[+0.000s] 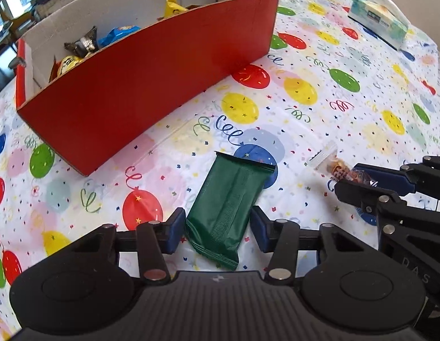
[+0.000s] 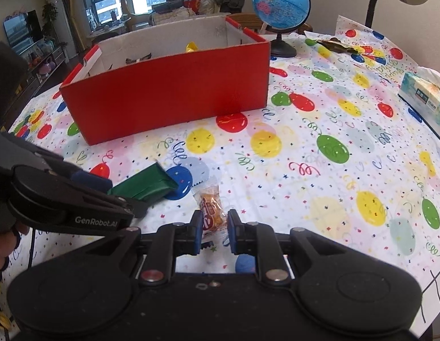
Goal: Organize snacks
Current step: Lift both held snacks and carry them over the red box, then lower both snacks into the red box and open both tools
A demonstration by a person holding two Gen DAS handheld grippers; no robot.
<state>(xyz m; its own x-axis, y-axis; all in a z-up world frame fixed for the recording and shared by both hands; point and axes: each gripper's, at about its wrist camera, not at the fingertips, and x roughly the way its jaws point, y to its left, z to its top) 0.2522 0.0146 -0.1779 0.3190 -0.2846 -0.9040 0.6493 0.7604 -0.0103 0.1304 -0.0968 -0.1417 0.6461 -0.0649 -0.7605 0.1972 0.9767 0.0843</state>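
On the tablecloth [image 1: 319,108]: one green packet [image 1: 228,207], one clear-wrapped candy [image 2: 210,209].

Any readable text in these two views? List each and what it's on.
"GenRobot.AI" – side of the left tongs, in the right wrist view.
"D A S" – body of the right tongs, at the left wrist view's right edge; it may run on out of view.
Tissue box: dark label, too small to read.
Orange candy: print blurred.
Tablecloth: cursive writing, unreadable.
Globe: labels too small.
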